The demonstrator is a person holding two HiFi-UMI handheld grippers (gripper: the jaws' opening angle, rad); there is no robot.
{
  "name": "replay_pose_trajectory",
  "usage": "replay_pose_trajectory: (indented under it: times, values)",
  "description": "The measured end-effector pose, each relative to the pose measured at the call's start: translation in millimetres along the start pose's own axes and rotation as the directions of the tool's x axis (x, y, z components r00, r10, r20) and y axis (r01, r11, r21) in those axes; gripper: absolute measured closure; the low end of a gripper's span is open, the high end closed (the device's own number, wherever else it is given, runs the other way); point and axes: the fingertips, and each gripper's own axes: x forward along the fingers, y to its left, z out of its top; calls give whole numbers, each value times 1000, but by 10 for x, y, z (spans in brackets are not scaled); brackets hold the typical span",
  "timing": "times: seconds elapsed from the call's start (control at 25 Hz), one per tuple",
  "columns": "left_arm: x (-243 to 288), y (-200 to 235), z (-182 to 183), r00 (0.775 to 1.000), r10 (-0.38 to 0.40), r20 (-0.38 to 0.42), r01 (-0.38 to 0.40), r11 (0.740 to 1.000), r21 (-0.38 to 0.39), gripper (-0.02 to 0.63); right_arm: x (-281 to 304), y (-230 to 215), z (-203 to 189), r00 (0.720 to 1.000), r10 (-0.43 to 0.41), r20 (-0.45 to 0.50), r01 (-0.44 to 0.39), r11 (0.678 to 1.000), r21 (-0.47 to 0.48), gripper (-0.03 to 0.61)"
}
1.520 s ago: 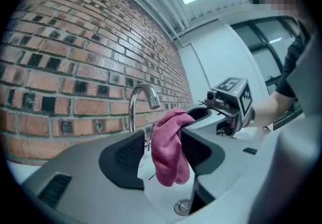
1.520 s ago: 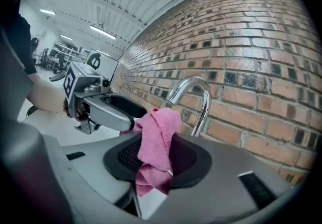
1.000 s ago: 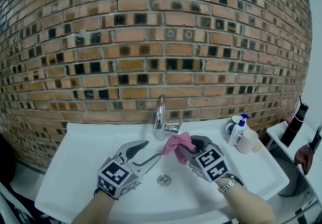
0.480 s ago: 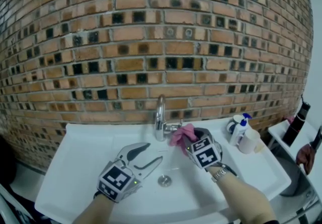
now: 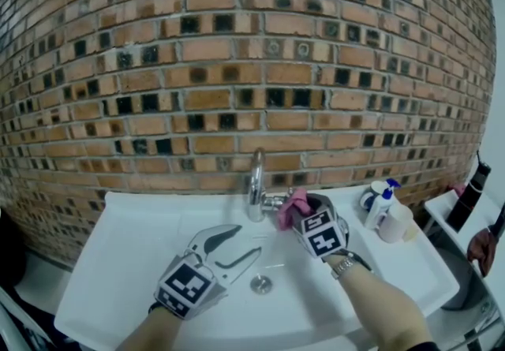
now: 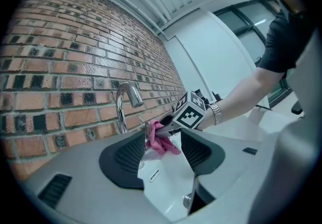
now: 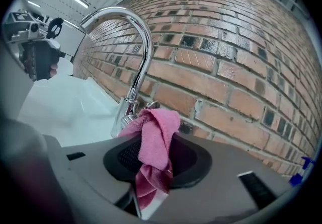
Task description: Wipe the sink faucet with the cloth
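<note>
Brick wall [image 5: 237, 65] behind; upright faucet [image 5: 254, 184] arches basinward; right tongs [image 7: 151, 167] pinch cloth [image 7: 156, 137] seemingly against it; left tongs [image 5: 241, 243] gape.

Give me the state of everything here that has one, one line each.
faucet, upright, no water running
cloth, bunched, right beside the faucet's base
right gripper, shut on cloth
left gripper, open, empty, over the sink
spray bottle, upright
</note>
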Motion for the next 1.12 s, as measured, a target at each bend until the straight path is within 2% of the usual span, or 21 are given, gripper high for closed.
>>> replay_pose_trajectory:
  times: [0.76, 1.0, 1.12]
  values:
    - [11, -12, 21, 1000, -12, 20, 12, 1000, 19, 380, -246, -218, 439, 992, -49, 118, 51, 999, -11, 459]
    - [-8, -15, 77, 1000, 5, 22, -5, 1000, -12, 380, -360, -40, 734, 984, -18, 176, 34, 995, -90, 457]
    - [-8, -12, 73, 1000, 4, 23, -4, 1000, -13, 380, -379, 38, 810, 983, -8, 184, 24, 996, -83, 457]
